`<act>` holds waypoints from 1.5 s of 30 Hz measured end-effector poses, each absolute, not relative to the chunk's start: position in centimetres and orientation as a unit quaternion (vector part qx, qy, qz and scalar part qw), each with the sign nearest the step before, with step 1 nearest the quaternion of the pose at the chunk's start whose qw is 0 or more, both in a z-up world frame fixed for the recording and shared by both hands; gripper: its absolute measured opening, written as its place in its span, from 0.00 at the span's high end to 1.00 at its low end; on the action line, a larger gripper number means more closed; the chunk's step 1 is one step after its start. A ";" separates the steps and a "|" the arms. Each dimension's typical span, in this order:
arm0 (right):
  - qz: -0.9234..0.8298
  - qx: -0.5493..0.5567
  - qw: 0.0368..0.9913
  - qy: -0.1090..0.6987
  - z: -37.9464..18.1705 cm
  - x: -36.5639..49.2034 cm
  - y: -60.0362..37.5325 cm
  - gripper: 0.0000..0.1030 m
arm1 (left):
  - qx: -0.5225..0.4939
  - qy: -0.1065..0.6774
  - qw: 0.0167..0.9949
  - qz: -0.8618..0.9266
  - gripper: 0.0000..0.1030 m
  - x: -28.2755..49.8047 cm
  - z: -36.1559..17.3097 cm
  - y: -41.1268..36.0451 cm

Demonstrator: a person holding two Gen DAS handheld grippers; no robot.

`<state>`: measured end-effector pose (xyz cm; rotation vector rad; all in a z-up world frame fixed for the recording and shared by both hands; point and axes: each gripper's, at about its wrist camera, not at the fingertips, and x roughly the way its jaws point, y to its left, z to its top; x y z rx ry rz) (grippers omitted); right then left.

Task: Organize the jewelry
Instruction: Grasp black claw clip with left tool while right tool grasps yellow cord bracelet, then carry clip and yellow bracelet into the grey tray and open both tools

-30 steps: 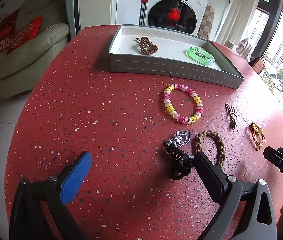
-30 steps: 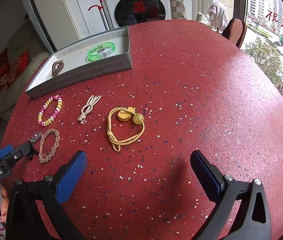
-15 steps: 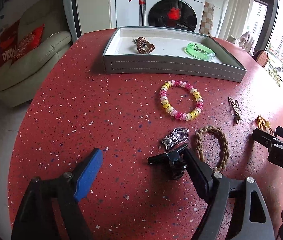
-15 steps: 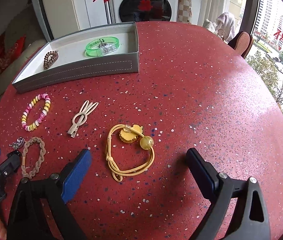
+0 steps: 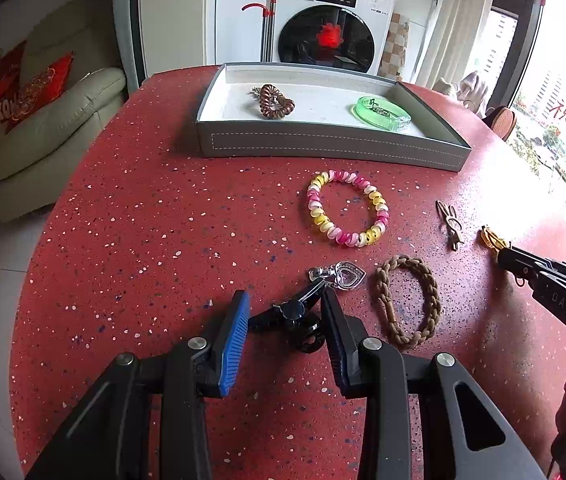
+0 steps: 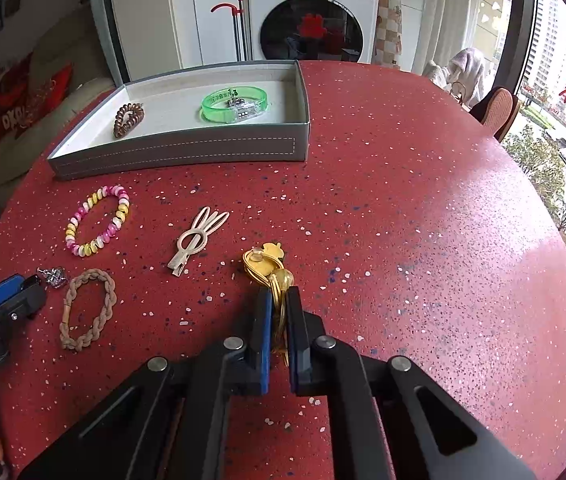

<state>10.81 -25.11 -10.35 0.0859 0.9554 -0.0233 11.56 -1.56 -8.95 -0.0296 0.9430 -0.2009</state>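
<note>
Underfoot, so to speak, is a round red table (image 6: 423,216) speckled with white and dark chips, set in a room with a white front-loading washing machine (image 5: 327,36) at the back, a cream sofa (image 5: 43,136) with red cushions at one side and tall windows at the other. A grey tray (image 5: 323,146) with a pale lining stands at the table's far part; in it lie a brown spiral hair tie (image 5: 275,101) and a clear green bracelet (image 6: 235,103), well apart.

On the bare table lie a pink, yellow and white spiral bracelet (image 5: 347,208), a beige rabbit-shaped hair clip (image 6: 197,240) and a braided tan cord loop (image 5: 409,304). A black clip with a clear heart charm (image 5: 303,308) lies between the pads of the left gripper (image 5: 285,316), whose jaws are closing on it (the right pad touches it, the blue one is not yet against it). The right gripper (image 6: 278,312) is pinched narrow on the yellow hair tie (image 6: 267,268), a looped yellow cord with a bead and a flat yellow ornament that pokes out past the fingertips, near the rabbit clip.
</note>
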 end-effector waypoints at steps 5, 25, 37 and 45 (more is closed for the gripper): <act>-0.005 0.069 0.889 0.452 -9.4 10.5 -26.1 0.93 | -0.028 0.452 0.887 -0.095 0.47 11.7 -8.5 -0.6; 0.028 0.106 0.900 0.422 -5.2 11.9 -26.4 0.93 | -0.030 0.415 0.905 -0.090 0.47 13.3 -4.4 1.2; 0.051 0.107 0.906 0.406 -2.9 15.1 -25.8 0.93 | -0.019 0.399 0.912 -0.094 0.47 16.2 -2.7 0.6; 0.063 0.113 0.904 0.406 -2.1 18.2 -25.8 0.93 | -0.017 0.393 0.913 -0.104 0.47 19.9 -2.1 -0.2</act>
